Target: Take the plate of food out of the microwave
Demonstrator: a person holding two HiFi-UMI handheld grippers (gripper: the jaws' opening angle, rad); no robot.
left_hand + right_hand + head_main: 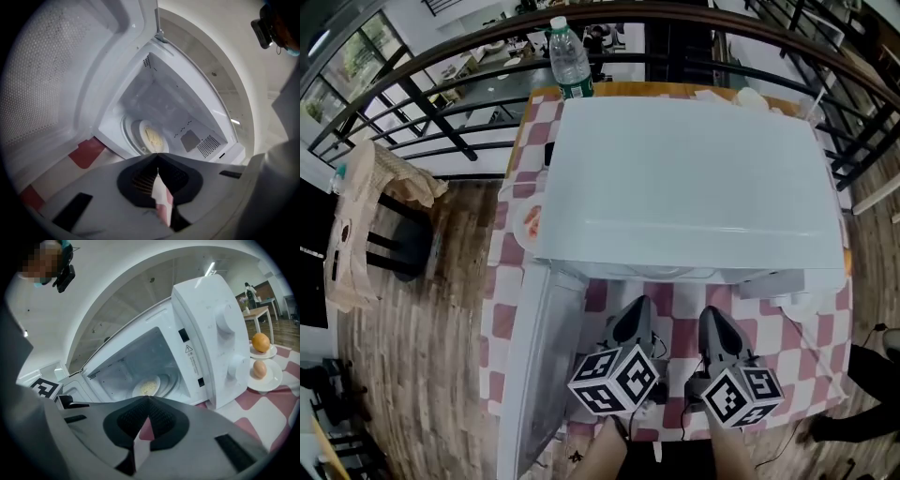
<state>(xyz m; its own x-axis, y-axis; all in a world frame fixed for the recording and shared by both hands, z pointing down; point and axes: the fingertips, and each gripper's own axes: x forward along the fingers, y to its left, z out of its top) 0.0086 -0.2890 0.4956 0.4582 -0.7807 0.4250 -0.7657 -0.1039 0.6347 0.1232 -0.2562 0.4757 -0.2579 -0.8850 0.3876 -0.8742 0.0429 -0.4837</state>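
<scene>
The white microwave (684, 178) stands on a red-and-white checked table, its door (539, 366) swung open to the left. Inside, a white plate of pale yellow food (152, 137) rests on the turntable; the plate (147, 387) also shows in the right gripper view. My left gripper (639, 305) and right gripper (711, 314) hover side by side just in front of the opening, apart from the plate. The left gripper (157, 157) is shut with nothing in it. The right gripper (148, 399) is shut and empty too.
A water bottle (570, 61) stands behind the microwave. A small plate with red food (528, 223) lies to its left. To its right, an orange (260, 342) and an egg (258, 369) sit on small plates beside the knob panel (220, 333). A railing runs behind the table.
</scene>
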